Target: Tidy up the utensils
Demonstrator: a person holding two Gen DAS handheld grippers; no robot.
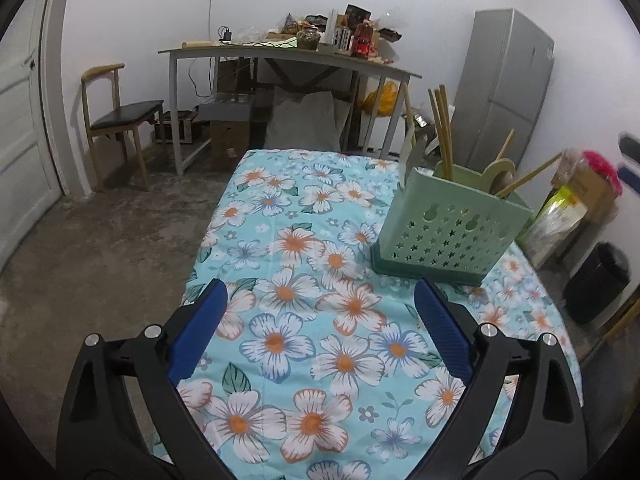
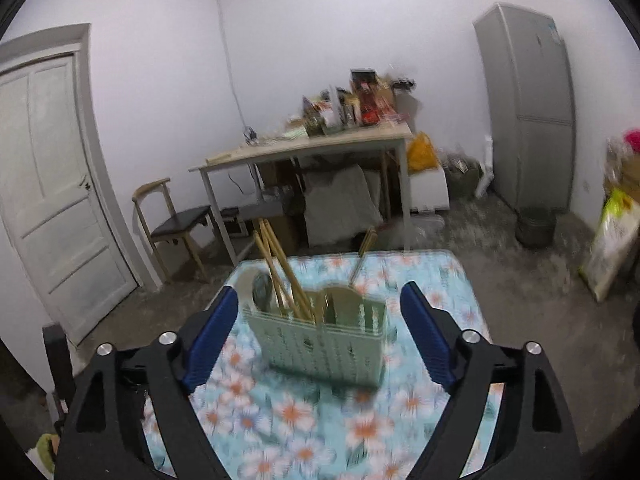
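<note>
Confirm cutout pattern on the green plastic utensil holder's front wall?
Small star-shaped holes in rows on the green plastic utensil holder; sharpest in left wrist view.

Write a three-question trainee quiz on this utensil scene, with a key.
1. True or false: the left gripper holds a chopstick.
2. What do the chopsticks stand in? A) a glass jar B) the green holder C) a drawer
3. Fill in: the holder stands on the ______ cloth.

Key
1. False. Its jaws stand open with nothing between them, only cloth below. The right gripper is open too, with the holder ahead of it and its pads clear of it.
2. B. Wooden utensils stand in it as well.
3. Floral.
</note>
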